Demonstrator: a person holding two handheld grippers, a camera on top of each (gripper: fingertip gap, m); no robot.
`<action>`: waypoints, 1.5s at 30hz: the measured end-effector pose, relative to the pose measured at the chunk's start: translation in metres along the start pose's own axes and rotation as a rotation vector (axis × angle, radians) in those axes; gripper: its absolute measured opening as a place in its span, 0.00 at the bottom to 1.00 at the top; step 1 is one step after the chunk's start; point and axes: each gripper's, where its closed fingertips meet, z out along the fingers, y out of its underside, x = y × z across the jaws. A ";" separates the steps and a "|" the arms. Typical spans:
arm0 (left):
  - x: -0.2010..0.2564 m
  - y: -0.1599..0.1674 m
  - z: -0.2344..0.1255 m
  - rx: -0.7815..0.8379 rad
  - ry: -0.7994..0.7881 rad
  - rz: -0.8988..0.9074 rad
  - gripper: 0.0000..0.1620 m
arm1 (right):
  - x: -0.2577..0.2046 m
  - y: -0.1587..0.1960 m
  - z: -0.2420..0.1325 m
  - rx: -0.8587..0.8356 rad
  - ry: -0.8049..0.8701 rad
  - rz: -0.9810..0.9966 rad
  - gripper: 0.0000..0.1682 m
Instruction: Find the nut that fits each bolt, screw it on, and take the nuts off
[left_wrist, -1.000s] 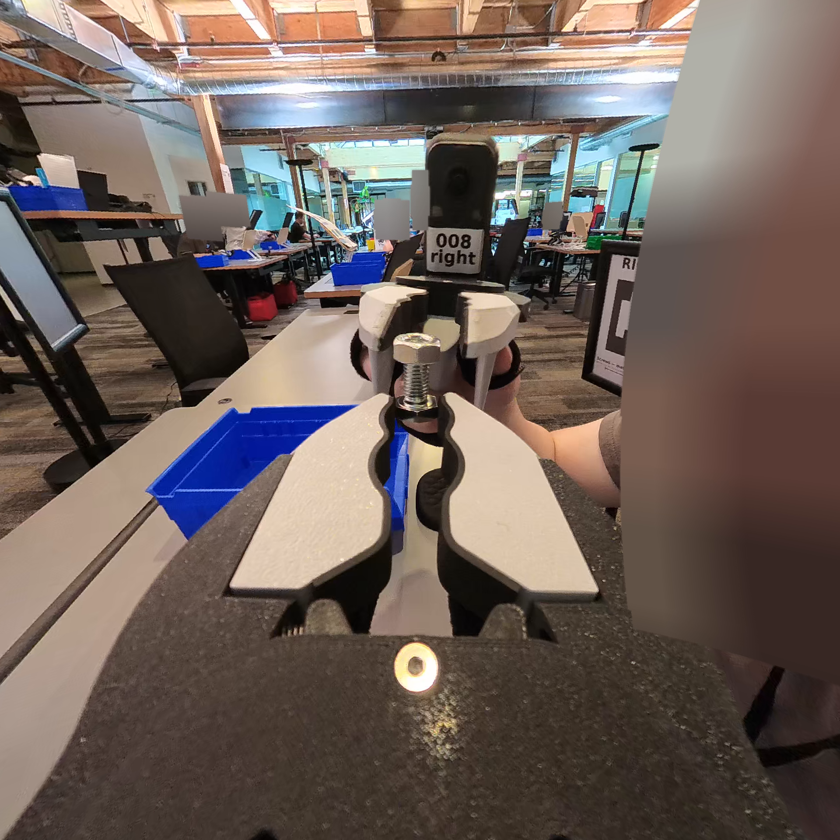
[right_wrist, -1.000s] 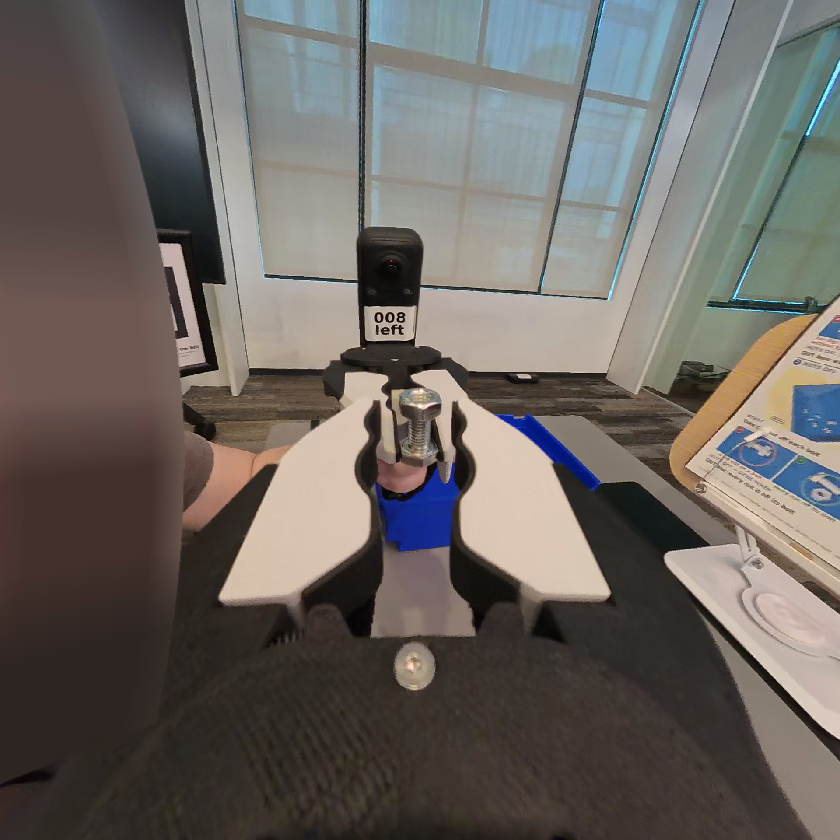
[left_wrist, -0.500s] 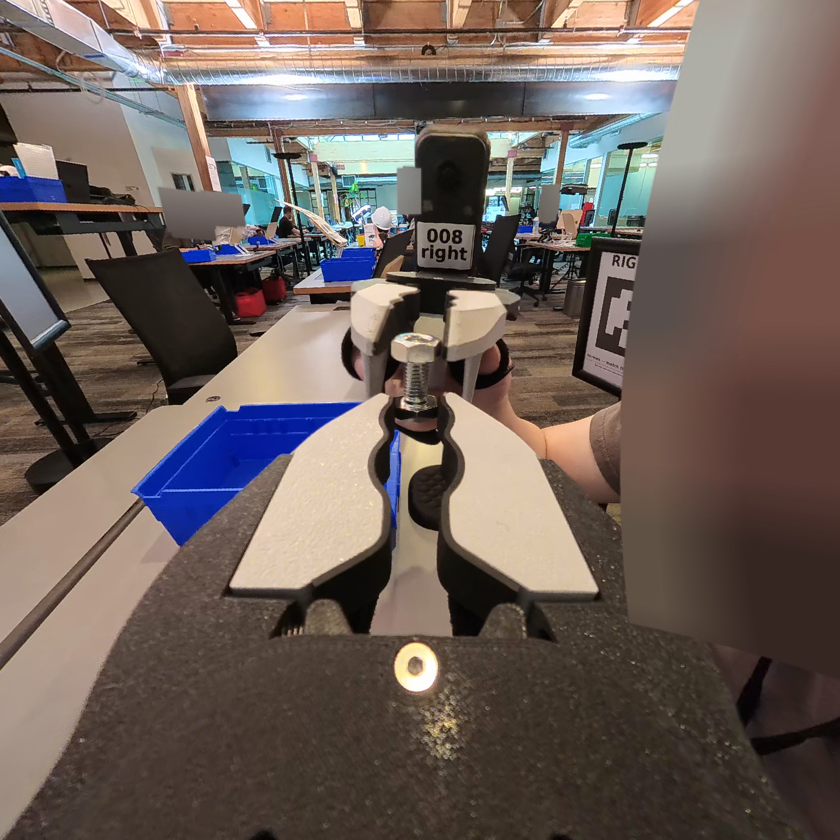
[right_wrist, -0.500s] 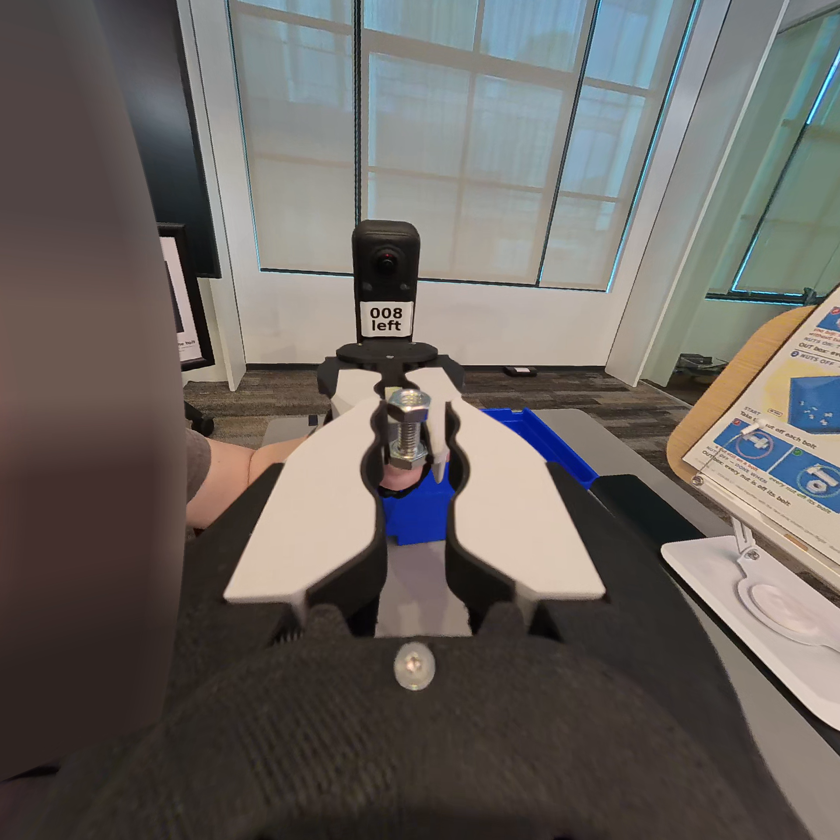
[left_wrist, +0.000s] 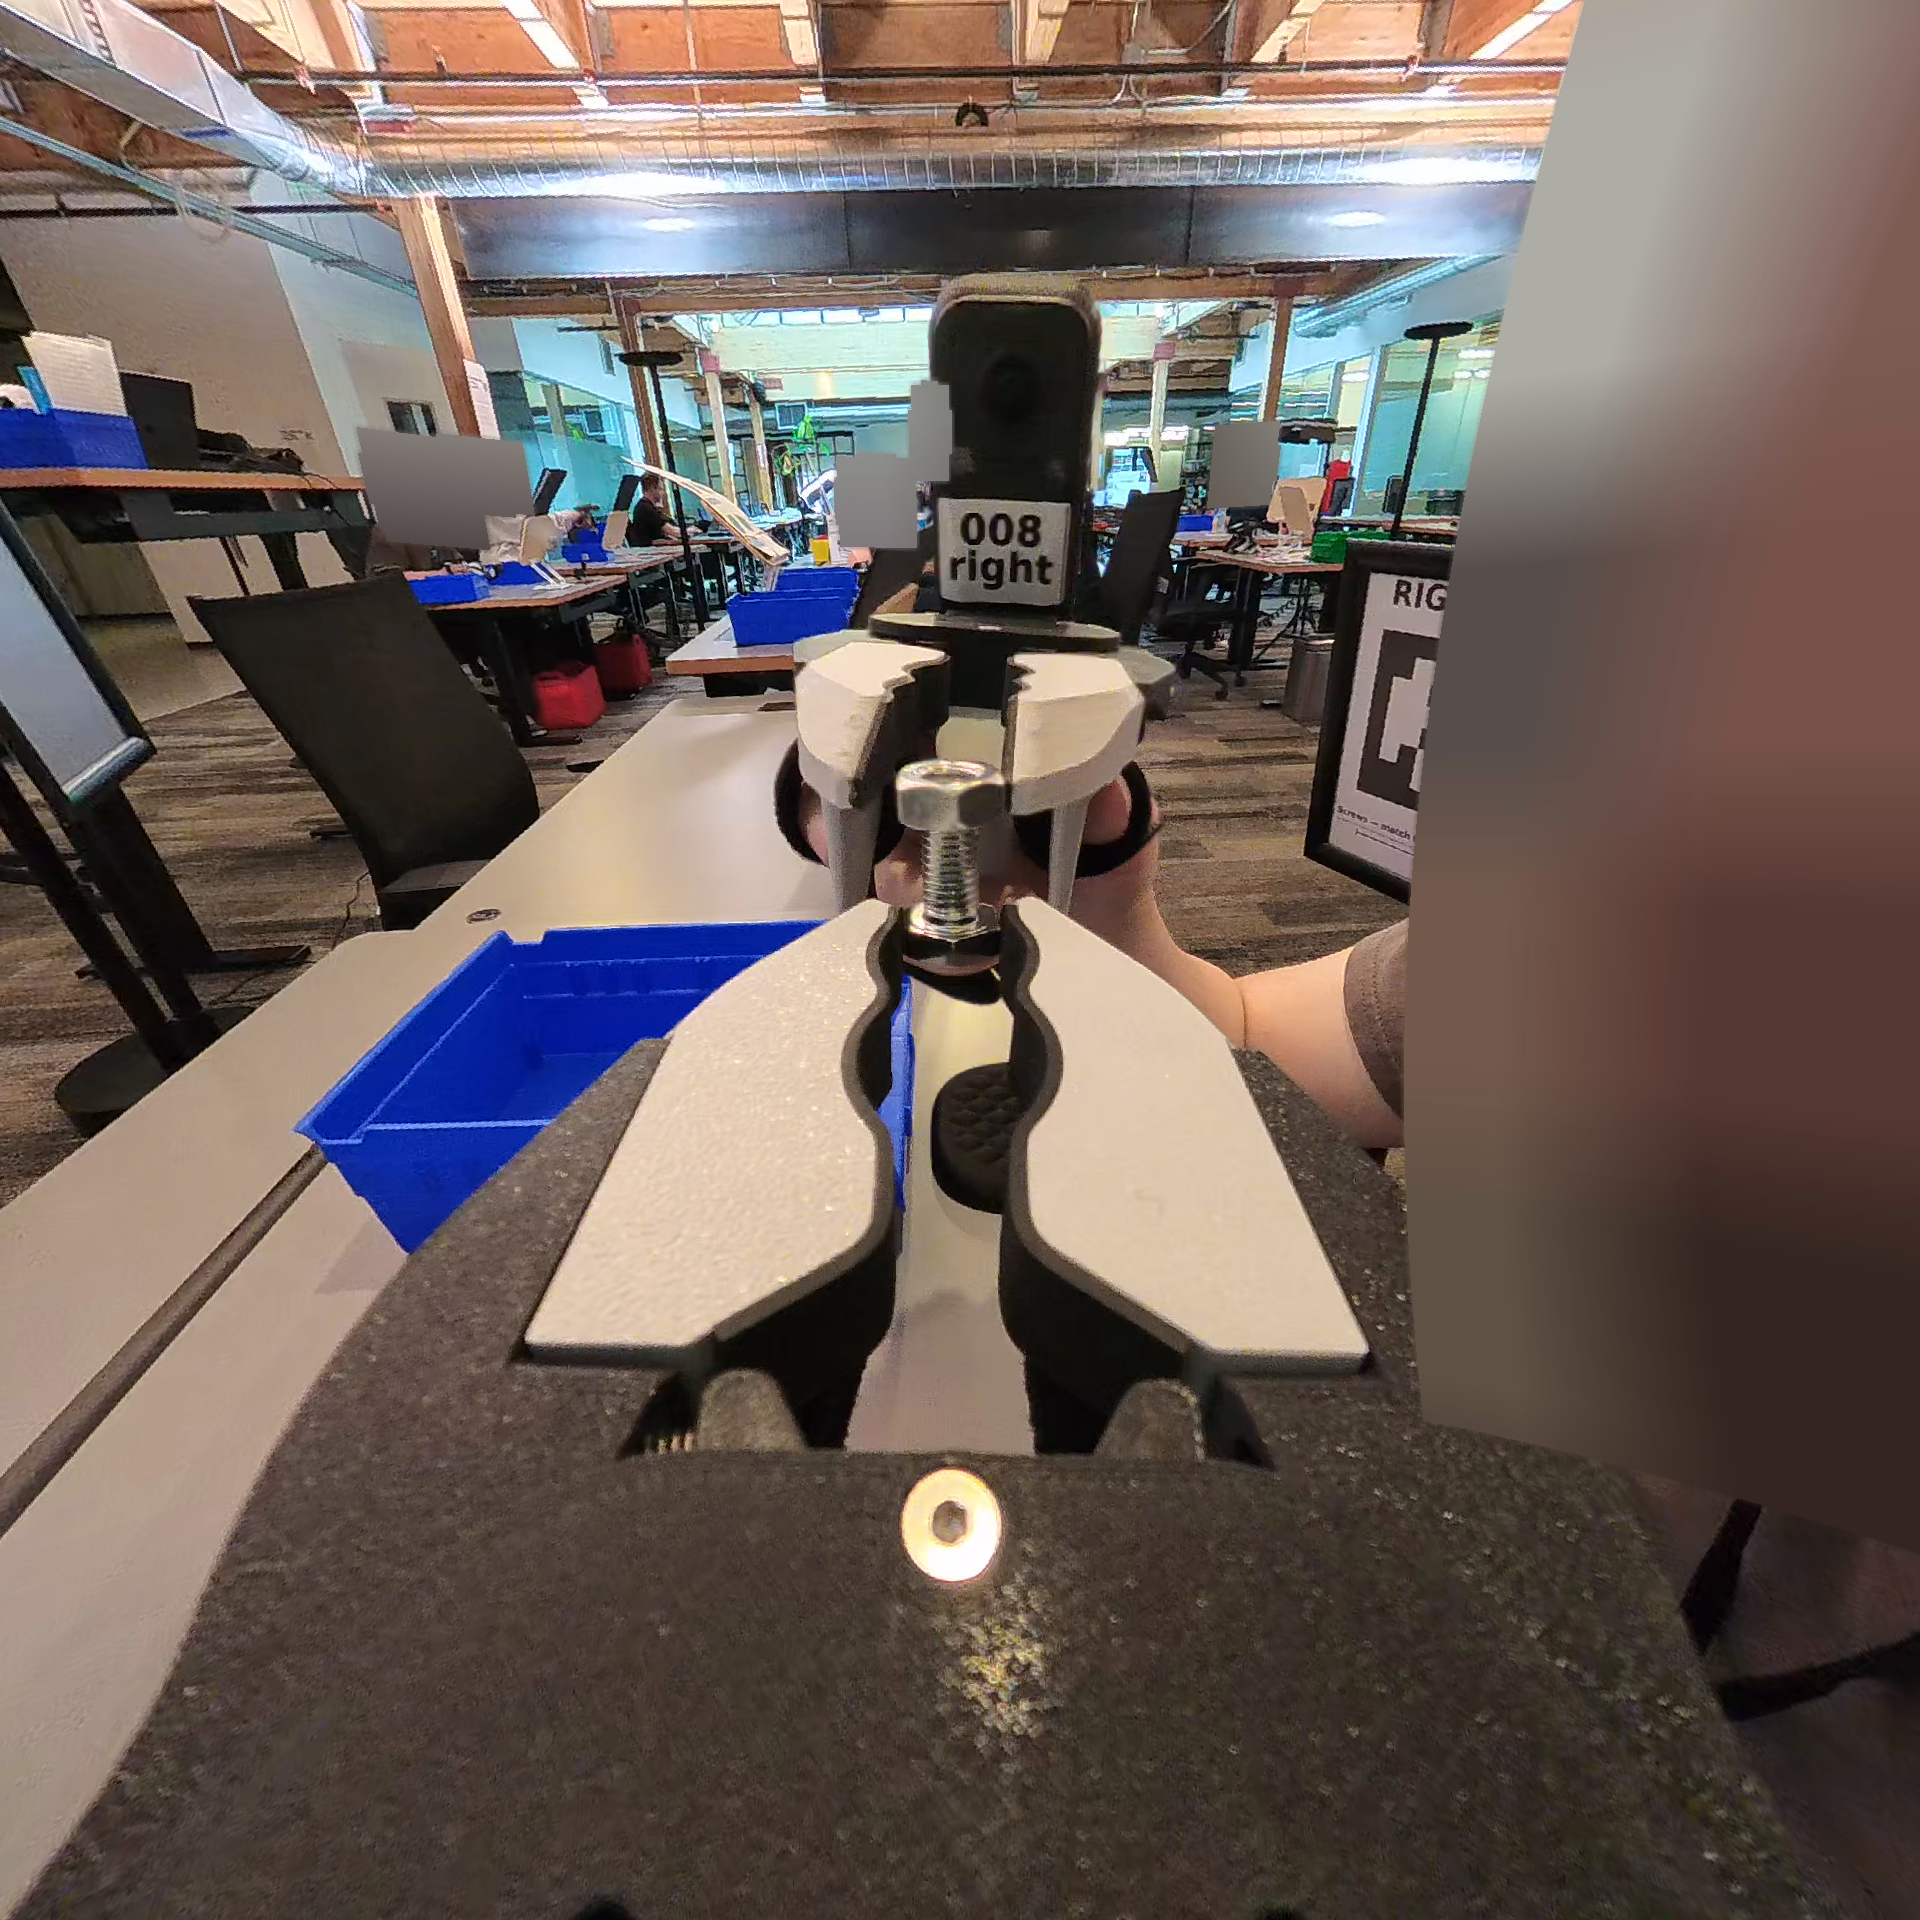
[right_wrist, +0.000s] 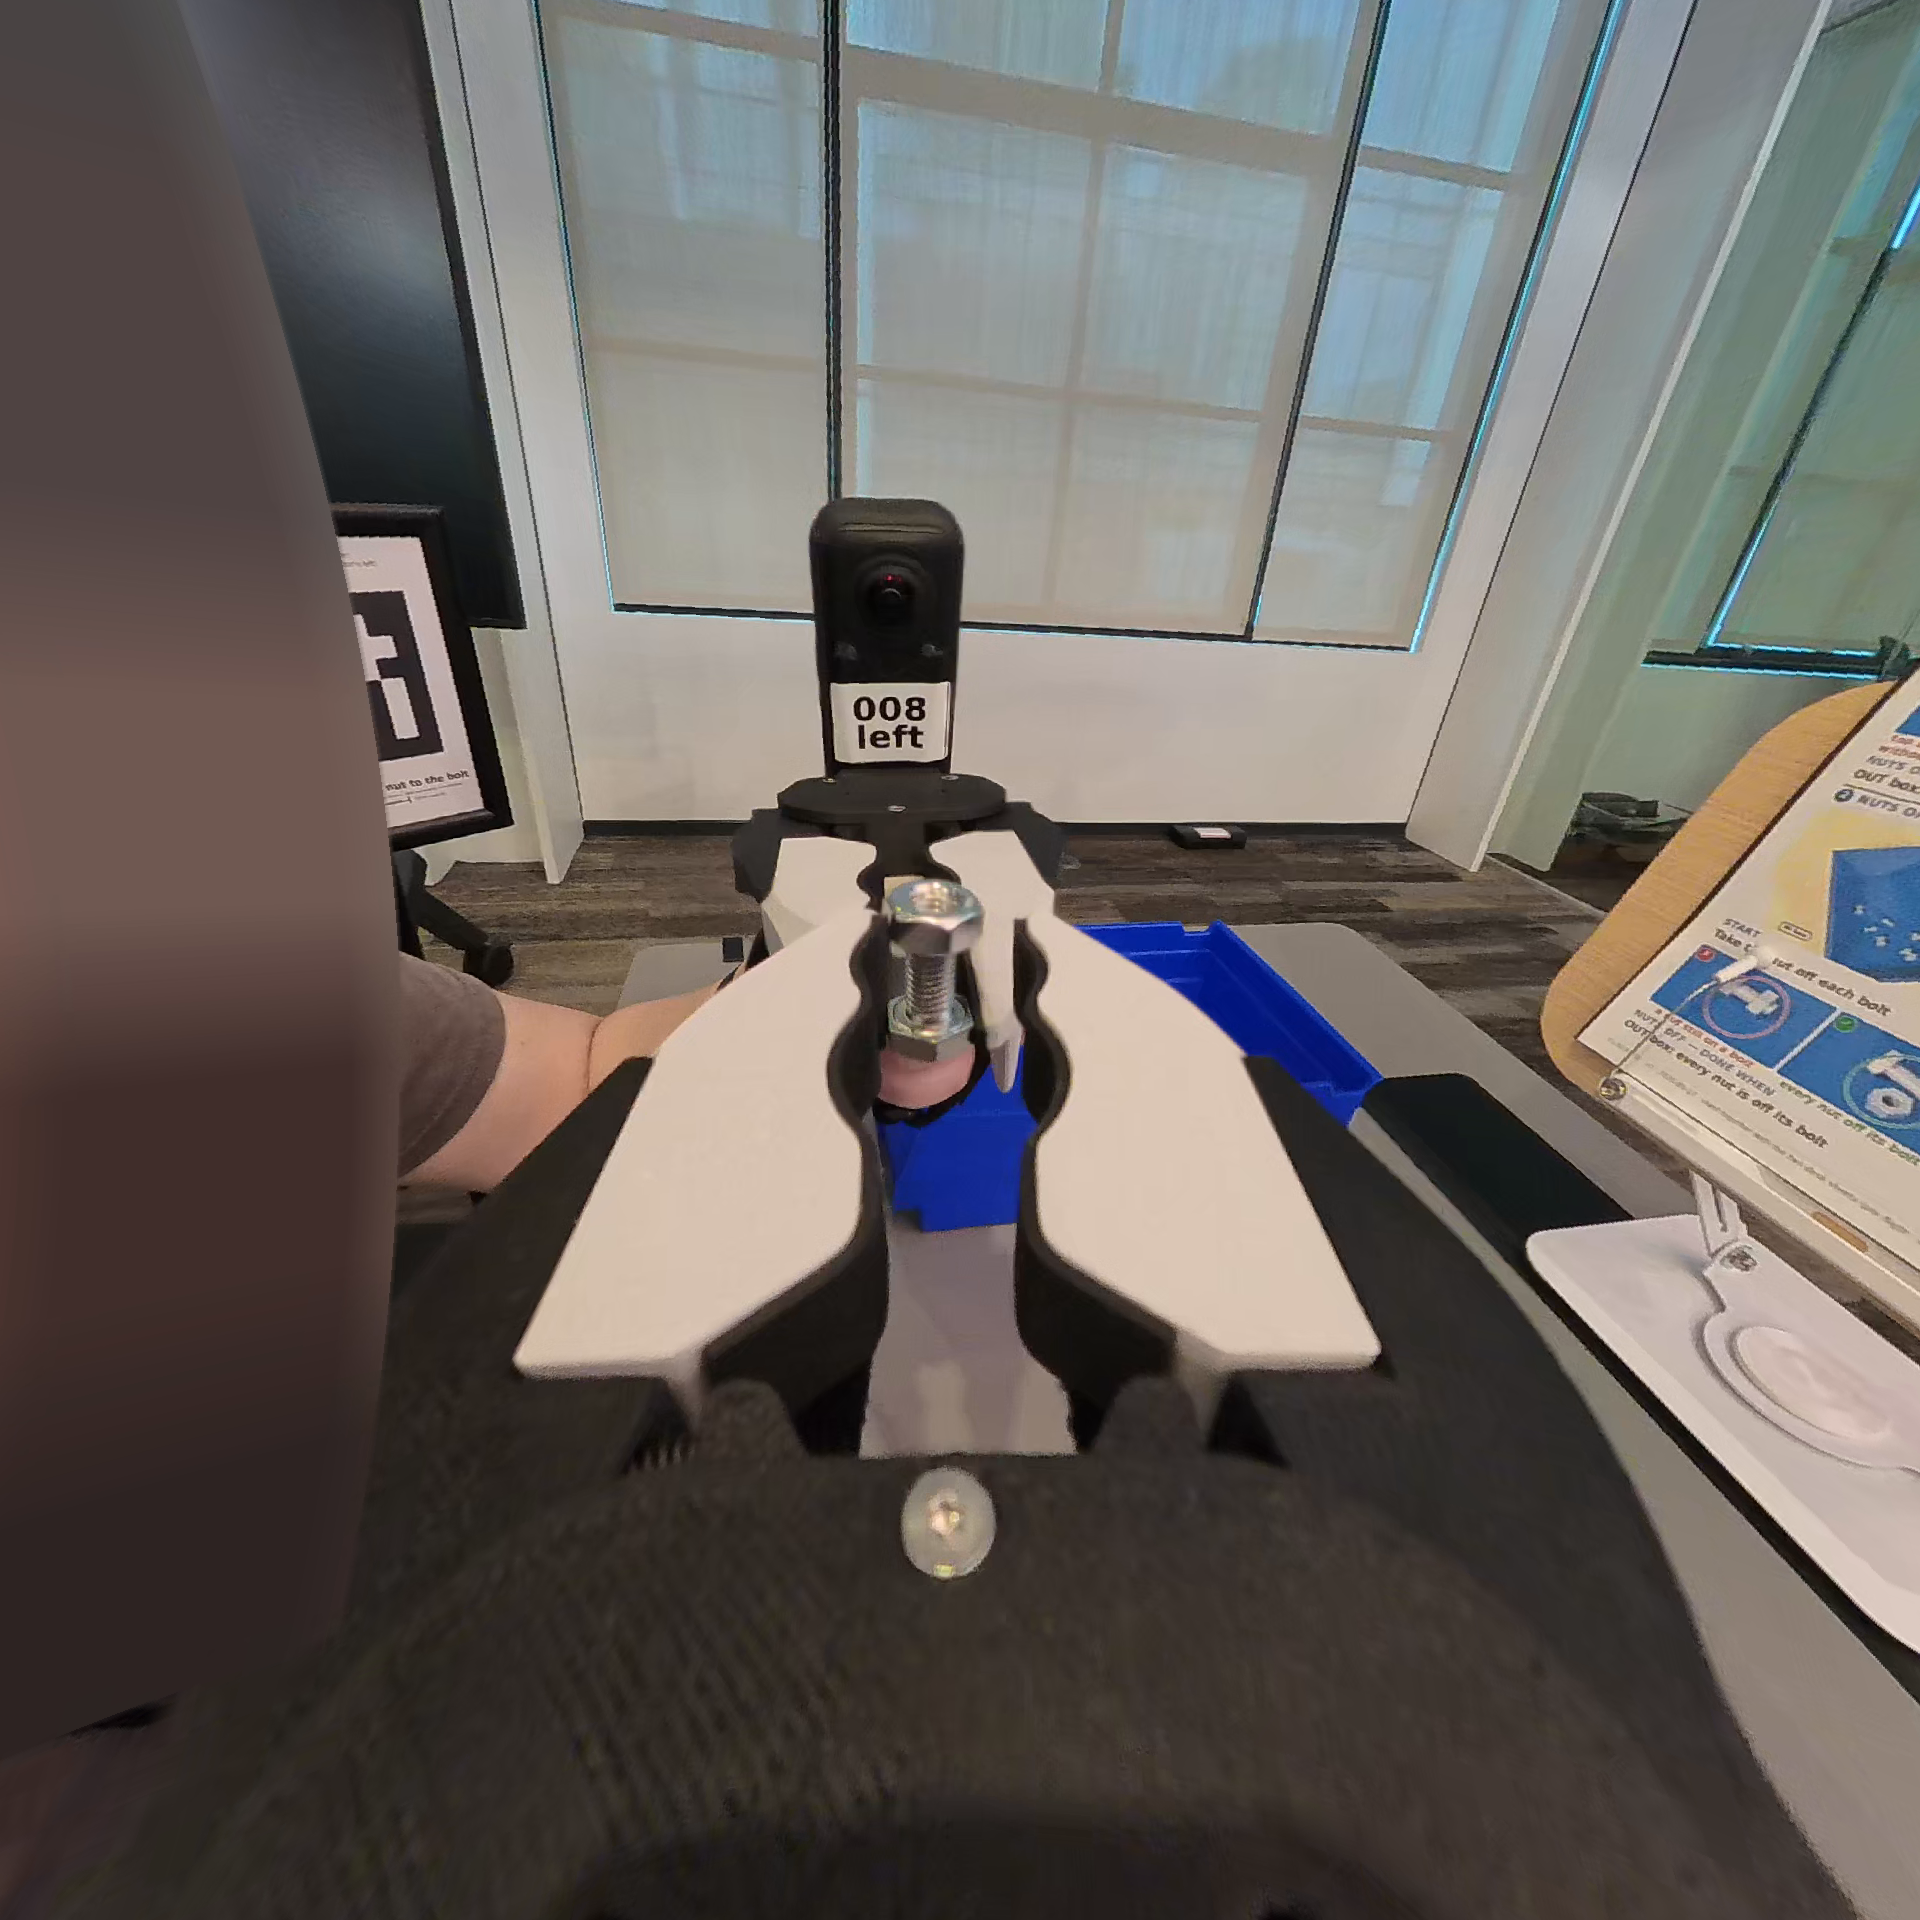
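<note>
A silver bolt (left_wrist: 948, 857) stands upright in the air between my two grippers, which face each other. Its hex head is on top and a nut (left_wrist: 948, 925) sits low on its thread. My left gripper (left_wrist: 948, 920) is shut on the nut. My right gripper (right_wrist: 940, 920) is shut on the bolt head, and the bolt (right_wrist: 928, 971) and nut (right_wrist: 928, 1031) show between its fingers. The right gripper also shows beyond the bolt in the left wrist view (left_wrist: 954, 805). Hands hold both grippers from behind.
A blue bin (left_wrist: 540, 1039) stands on the grey table (left_wrist: 156, 1247) under the grippers; it also shows in the right wrist view (right_wrist: 1226, 987). An instruction sheet on a wooden stand (right_wrist: 1766, 987) is at the right. A framed sign (left_wrist: 1382, 707) stands behind. A black pad (right_wrist: 1486, 1153) lies by the bin. Both grippers' tips are close together, under 4 cm apart.
Both grippers keep their hold on the bolt and nut. The pair has shifted only slightly, and the bolt now sits a little further left in the right wrist view.
</note>
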 end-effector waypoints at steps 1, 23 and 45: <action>-0.001 0.000 -0.001 0.002 -0.002 0.001 0.11 | 0.001 0.000 -0.002 -0.003 -0.002 0.006 0.13; 0.003 0.003 0.002 -0.017 0.020 -0.001 0.11 | -0.004 -0.006 -0.003 0.043 -0.073 0.052 0.11; -0.017 -0.009 -0.019 0.004 -0.052 0.022 0.11 | 0.176 0.273 -0.240 -0.929 0.720 0.405 0.12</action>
